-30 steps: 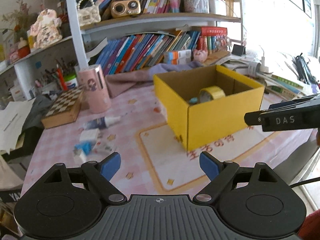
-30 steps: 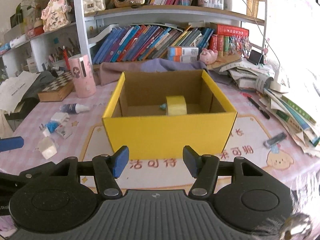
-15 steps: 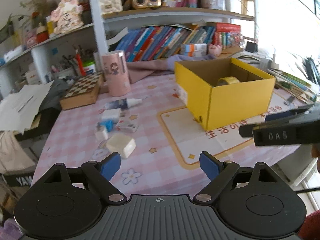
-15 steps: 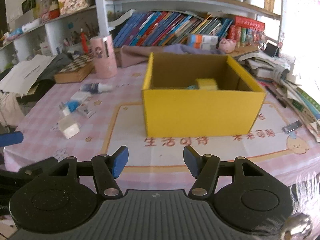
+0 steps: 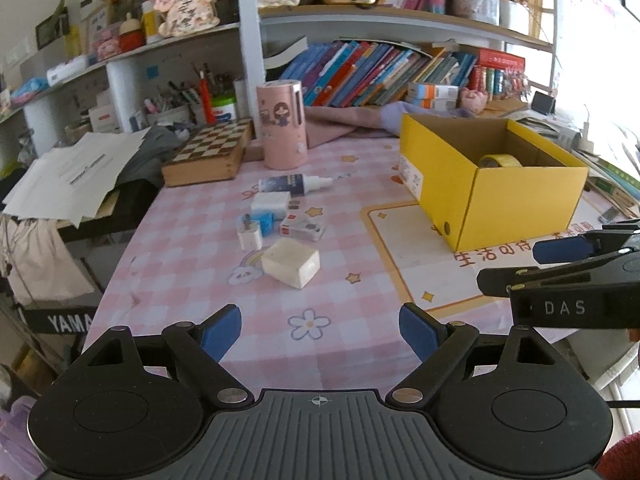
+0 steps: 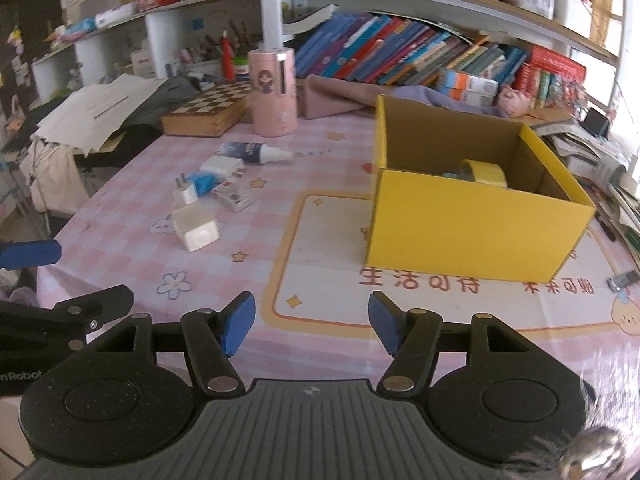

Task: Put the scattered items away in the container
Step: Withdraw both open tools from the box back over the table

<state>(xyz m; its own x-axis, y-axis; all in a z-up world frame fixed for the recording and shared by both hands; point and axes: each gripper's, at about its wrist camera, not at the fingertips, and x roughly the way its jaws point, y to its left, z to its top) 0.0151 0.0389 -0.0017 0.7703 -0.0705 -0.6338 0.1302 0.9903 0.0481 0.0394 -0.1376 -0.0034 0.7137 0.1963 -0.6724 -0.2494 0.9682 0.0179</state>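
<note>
A yellow cardboard box (image 5: 520,212) (image 6: 472,240) stands open on the pink checked table, with a roll of yellow tape (image 5: 500,160) (image 6: 486,172) inside. Scattered left of it lie a white block (image 5: 291,262) (image 6: 196,227), a white plug (image 5: 249,234) (image 6: 184,192), a blue item (image 5: 264,222), a small card box (image 5: 302,227) (image 6: 234,198), a white pack (image 5: 271,201) and a dropper bottle (image 5: 294,184) (image 6: 254,153). My left gripper (image 5: 320,330) is open and empty, near the table's front edge before the white block. My right gripper (image 6: 312,320) is open and empty, left of the box front.
A pink cylinder (image 5: 282,126) and a chessboard box (image 5: 208,152) stand behind the items. Bookshelves (image 5: 380,72) fill the back. Papers and books pile up right of the box (image 6: 616,184). A stack of paper (image 5: 76,172) lies off the table's left edge.
Both grippers have drawn back from the box and swung left, so the scattered items are now in front of them. Both stayed open and empty.
</note>
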